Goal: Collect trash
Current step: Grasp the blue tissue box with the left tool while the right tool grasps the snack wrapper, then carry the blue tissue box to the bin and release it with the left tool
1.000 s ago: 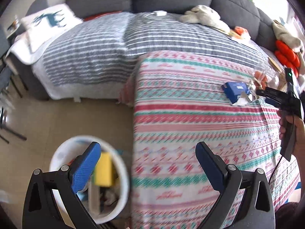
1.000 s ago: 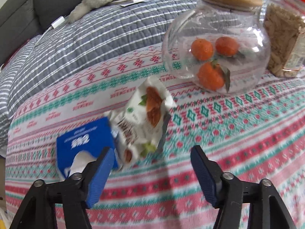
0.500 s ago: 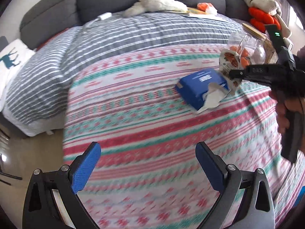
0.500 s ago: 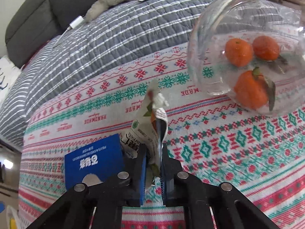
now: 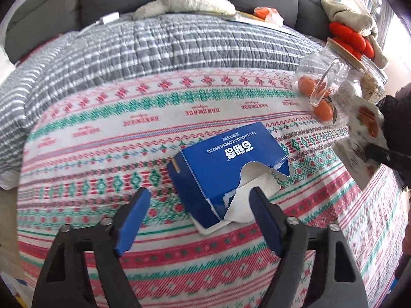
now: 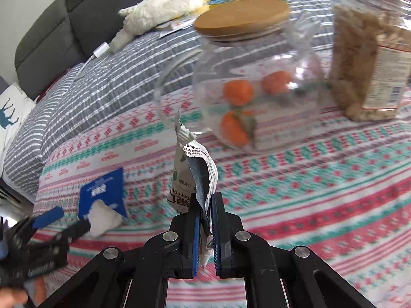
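Blue box [image 5: 226, 169], torn open, lies centre frame on the patterned cloth [image 5: 128, 133], between the spread fingers of the left gripper [image 5: 199, 218]. Advise advancing to straddle its narrow end before clamping. Right of it, the right gripper [image 6: 204, 227] is clenched on a snack wrapper [image 6: 190, 177]. No bin is visible.

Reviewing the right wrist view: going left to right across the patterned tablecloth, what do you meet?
Torn blue cardboard box → crumpled white snack wrapper, pinched in the right gripper → round glass jar with cork lid holding oranges → clear bag of brown cereal.
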{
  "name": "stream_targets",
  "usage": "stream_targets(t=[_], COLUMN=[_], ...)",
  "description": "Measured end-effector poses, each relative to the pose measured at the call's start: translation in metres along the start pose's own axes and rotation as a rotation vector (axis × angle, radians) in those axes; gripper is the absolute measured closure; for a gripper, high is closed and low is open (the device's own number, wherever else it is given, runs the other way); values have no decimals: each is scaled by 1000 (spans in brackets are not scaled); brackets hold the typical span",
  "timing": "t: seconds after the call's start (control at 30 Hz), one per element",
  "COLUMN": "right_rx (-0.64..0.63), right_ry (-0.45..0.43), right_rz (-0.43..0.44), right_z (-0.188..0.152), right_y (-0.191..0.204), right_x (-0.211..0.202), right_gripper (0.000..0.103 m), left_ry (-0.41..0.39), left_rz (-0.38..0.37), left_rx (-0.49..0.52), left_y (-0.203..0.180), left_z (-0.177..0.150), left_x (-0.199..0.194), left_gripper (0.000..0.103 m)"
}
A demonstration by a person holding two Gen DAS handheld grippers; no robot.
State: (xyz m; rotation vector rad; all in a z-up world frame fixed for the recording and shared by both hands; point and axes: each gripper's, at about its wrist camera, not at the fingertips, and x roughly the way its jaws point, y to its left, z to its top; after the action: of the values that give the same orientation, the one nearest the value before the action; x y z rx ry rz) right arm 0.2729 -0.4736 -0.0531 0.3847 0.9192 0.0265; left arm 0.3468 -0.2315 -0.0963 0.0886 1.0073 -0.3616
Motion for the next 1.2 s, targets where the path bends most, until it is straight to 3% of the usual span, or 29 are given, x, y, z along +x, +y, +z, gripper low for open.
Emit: stream_targets(t=[0.1,0.17,0.27,0.63,1.2], right_rx=[-10,-14,-13,-16,-102], right_ry=[11,18,22,25,68], right_rz=[-16,-28,-43,-39,39], right_z=[-5,-8,-12,-21,-92], right_y=[-9,-13,-20,16,108], right_x=[-4,-6,-13,-52,-93], right_gripper=[96,96,96,96,96], left_ry=[-31,-34,-24,-25,-55], left_rz=[3,-7,-15,-4,7], left_rx=[-24,-44,-60,-45,-56], left_y=[1,4,7,18,79], left_z=[-1,-1,-5,-47,-121], left_x=[1,-1,-7,-76,-185], left_gripper=[46,63,73,74,74])
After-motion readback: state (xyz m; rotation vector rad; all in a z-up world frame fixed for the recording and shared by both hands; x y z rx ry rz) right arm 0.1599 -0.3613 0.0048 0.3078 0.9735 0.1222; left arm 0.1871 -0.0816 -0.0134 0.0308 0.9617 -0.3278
